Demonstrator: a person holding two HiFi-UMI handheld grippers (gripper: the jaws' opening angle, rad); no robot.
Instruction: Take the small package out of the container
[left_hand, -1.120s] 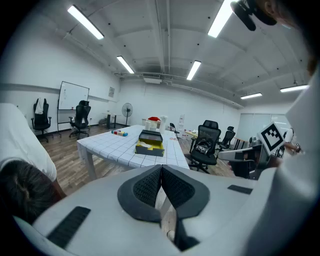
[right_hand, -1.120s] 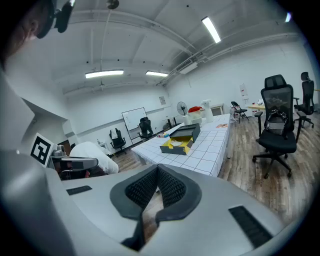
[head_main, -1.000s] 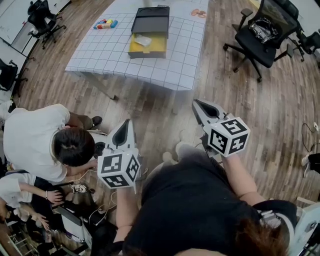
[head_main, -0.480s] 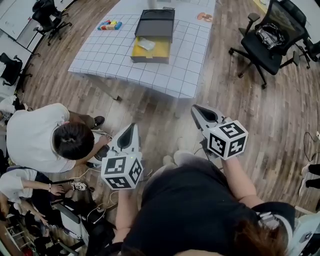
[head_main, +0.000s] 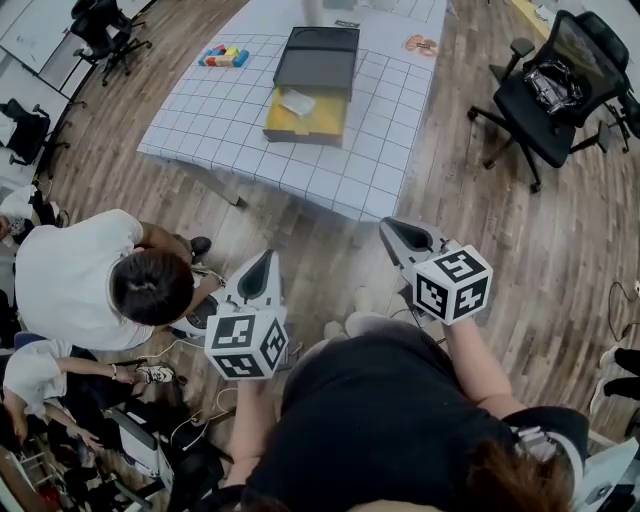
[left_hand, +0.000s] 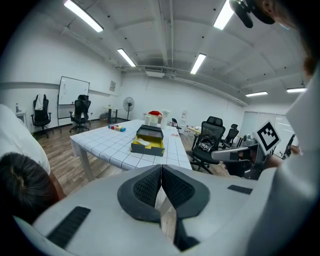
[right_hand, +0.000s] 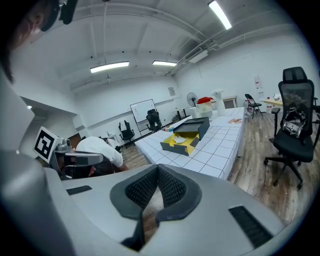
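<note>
A yellow-lined box (head_main: 306, 113) with its dark lid (head_main: 318, 58) folded back stands open on the white gridded table (head_main: 230, 120). A small white package (head_main: 298, 102) lies inside it; the box (left_hand: 148, 146) (right_hand: 181, 142) is also far off in both gripper views. My left gripper (head_main: 261, 266) (left_hand: 161, 171) is shut and empty, over the wooden floor well short of the table. My right gripper (head_main: 396, 232) (right_hand: 156, 172) is likewise shut on nothing, nearer the table's front corner.
Coloured blocks (head_main: 222, 57) lie at the table's far left. A black office chair (head_main: 553, 101) stands right of the table. A person in a white shirt (head_main: 72, 280) crouches on the floor at my left, beside cables and gear. More chairs (head_main: 103, 22) stand far left.
Both grippers have come nearer to the table over the floor; the table and box sit lower in the head view. Both jaws stay shut.
</note>
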